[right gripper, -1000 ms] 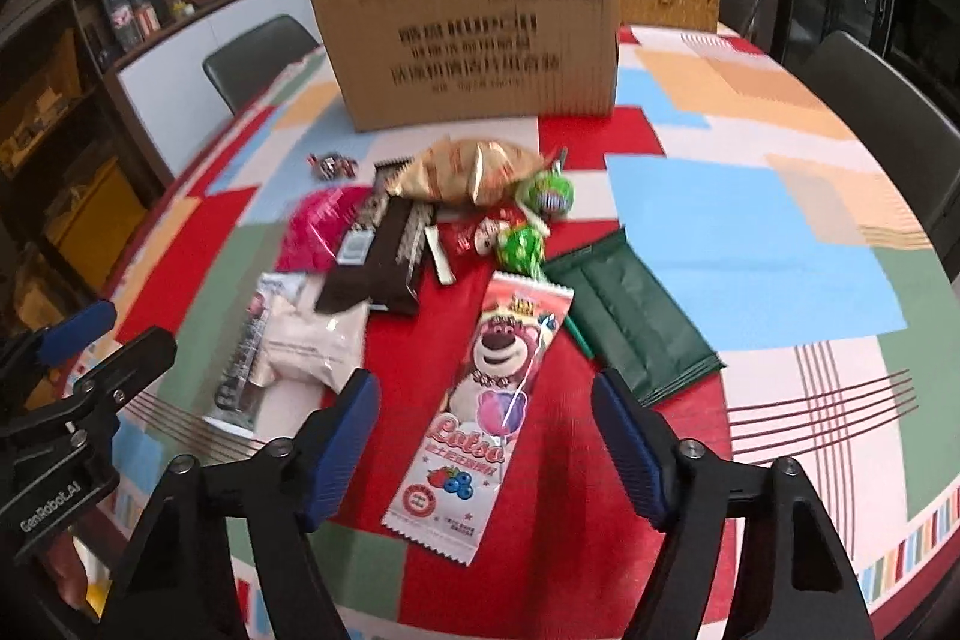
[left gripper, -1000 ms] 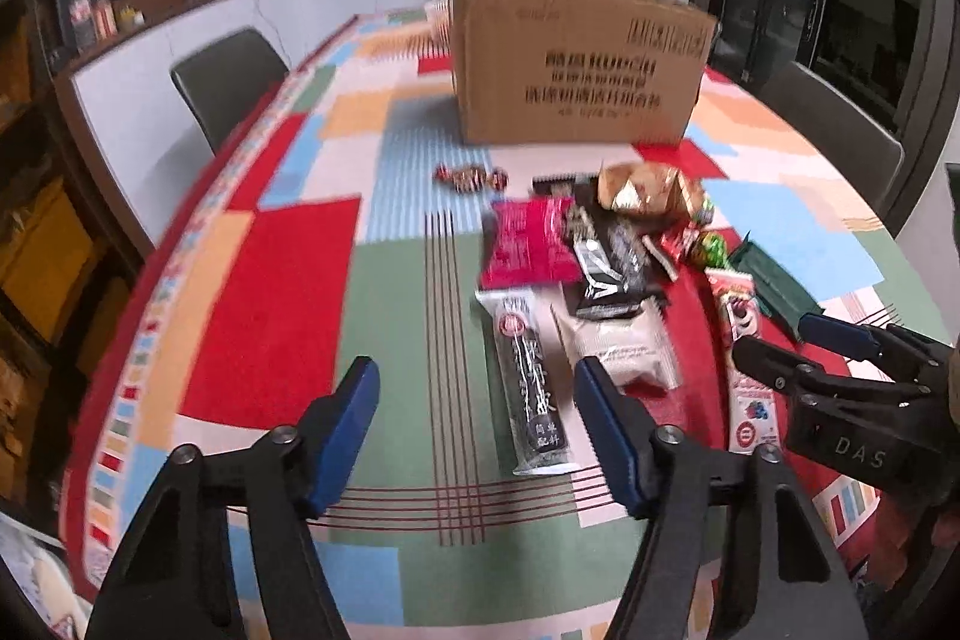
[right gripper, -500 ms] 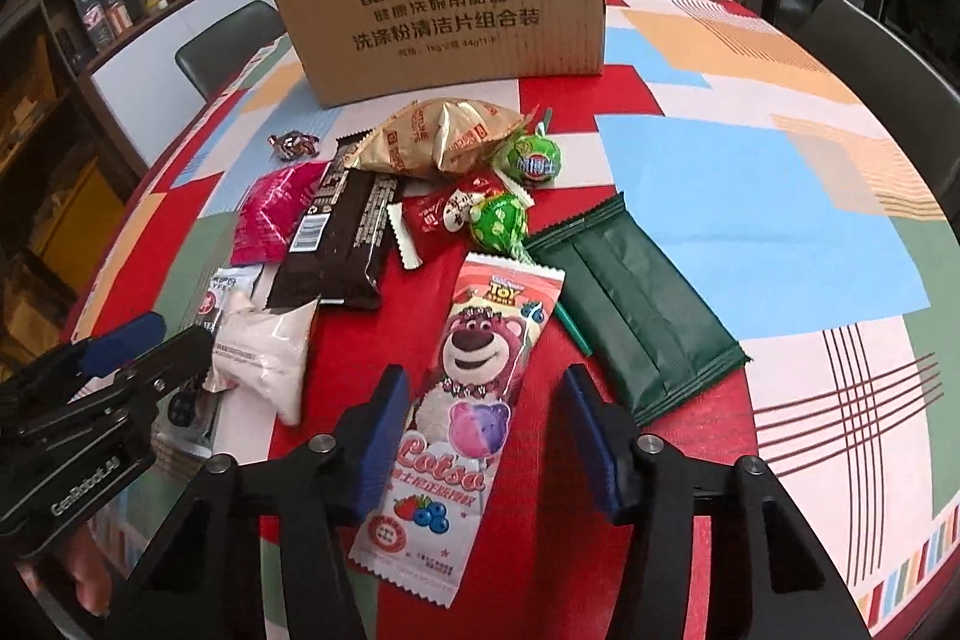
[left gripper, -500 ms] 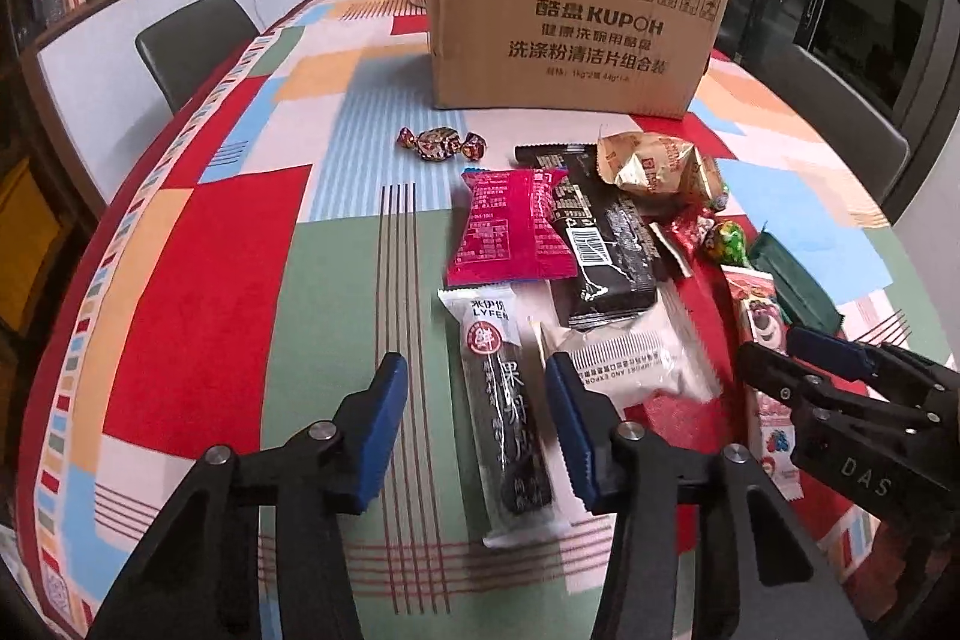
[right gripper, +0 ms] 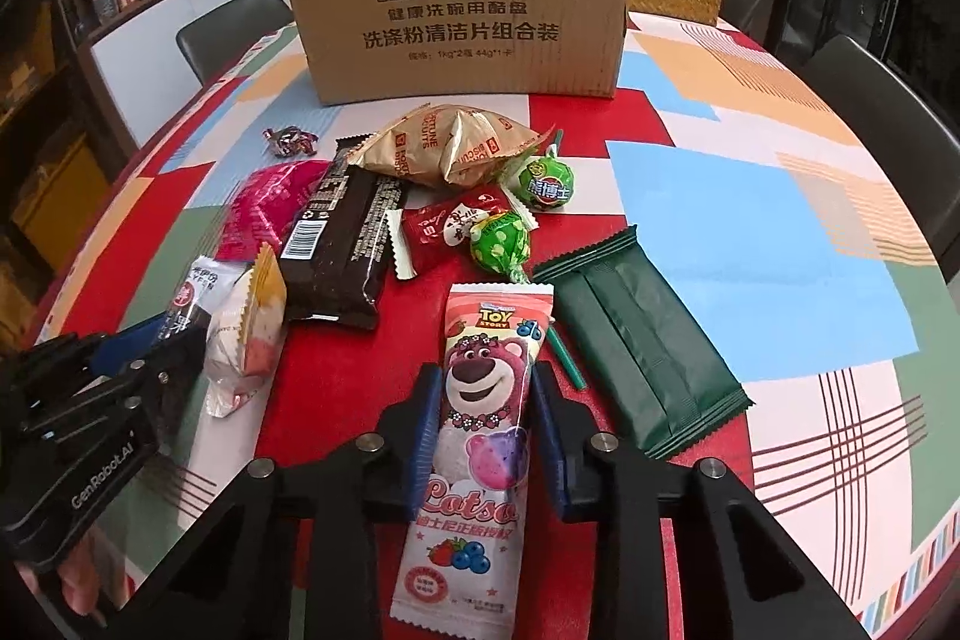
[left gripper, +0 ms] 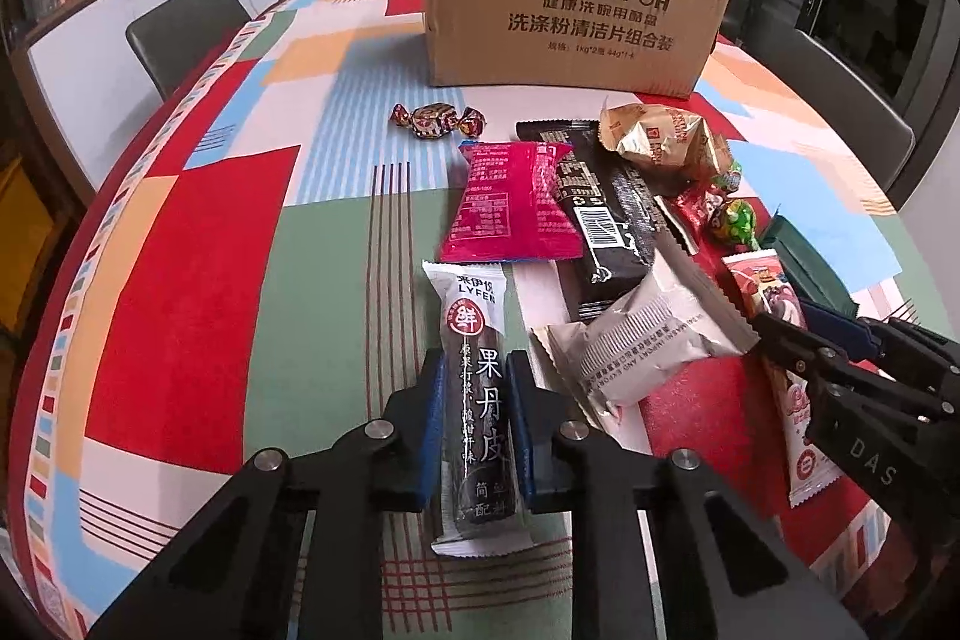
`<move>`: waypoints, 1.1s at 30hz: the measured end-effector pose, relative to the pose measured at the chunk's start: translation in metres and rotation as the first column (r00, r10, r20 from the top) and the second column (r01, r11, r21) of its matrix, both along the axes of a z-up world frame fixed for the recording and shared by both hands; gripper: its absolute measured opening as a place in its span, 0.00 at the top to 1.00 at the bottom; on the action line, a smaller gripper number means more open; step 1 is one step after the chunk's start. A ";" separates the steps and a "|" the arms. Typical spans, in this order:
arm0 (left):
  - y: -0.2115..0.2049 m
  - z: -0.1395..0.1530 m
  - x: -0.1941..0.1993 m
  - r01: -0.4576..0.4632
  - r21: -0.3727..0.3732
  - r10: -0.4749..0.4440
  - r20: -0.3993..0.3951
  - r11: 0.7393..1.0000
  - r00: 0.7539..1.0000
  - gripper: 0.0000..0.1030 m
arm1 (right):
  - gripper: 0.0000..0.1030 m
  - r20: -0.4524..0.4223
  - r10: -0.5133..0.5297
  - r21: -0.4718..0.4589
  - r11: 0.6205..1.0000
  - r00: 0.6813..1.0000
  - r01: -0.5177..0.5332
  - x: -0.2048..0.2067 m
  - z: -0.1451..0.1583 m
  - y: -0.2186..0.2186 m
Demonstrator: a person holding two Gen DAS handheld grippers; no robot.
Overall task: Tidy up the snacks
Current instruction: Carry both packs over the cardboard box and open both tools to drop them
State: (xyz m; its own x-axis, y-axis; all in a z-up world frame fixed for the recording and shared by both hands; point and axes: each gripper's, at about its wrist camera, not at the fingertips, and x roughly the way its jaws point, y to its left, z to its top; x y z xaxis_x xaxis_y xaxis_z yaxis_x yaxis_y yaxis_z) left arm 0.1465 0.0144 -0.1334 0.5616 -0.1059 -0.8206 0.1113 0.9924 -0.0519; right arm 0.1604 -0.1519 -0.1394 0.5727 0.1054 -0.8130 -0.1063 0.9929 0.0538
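1. Grip comes first: the left gripper [left gripper: 477, 412] is closed against both long edges of the black fruit-leather stick [left gripper: 477, 400], about midway along it, with the stick lying flat on the tablecloth [left gripper: 198, 280]. The pads should be kept square to the wrapper so that it is not twisted as it is raised.

2. The right gripper [right gripper: 483, 436] is set astride the Lotso packet [right gripper: 480, 430], its blue pads at both edges. Whether the packet is fully pinched or only framed cannot be told for certain; the squeeze should be confirmed before any lift.

3. The packet holds a lollipop whose green stick [right gripper: 564, 352] pokes out beside the green pouch [right gripper: 642, 346]. A straight upward lift is advised, so that neither is dragged.

4. The white pastry pack [left gripper: 648, 340] lies just beside the fruit-leather stick, its corner near the left pads. It should be cleared by rising before any sideways travel.

5. The cardboard box [right gripper: 462, 4] stands at the far side of the pile and is judged the likely destination. Both items should be carried over the brown bar [right gripper: 342, 244], the gold bag [right gripper: 444, 148] and the green lollipops [right gripper: 522, 214], not through them.

6. The two grippers work close together, so the lifts are best staggered.
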 end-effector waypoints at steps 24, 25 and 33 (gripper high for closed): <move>-0.009 0.089 0.003 0.077 -0.033 -0.070 0.183 0.996 0.981 0.83 | 0.71 0.171 0.077 0.065 0.994 0.982 -0.089 -0.006 0.077 0.000; -0.010 0.095 0.009 0.085 -0.032 -0.078 0.192 0.996 0.978 0.83 | 0.71 0.180 0.079 0.070 0.993 0.980 -0.093 0.001 0.082 -0.001; -0.013 0.137 0.052 0.098 -0.013 -0.091 0.264 0.995 0.960 0.83 | 0.71 0.273 0.060 0.070 0.994 0.960 -0.082 0.041 0.124 -0.005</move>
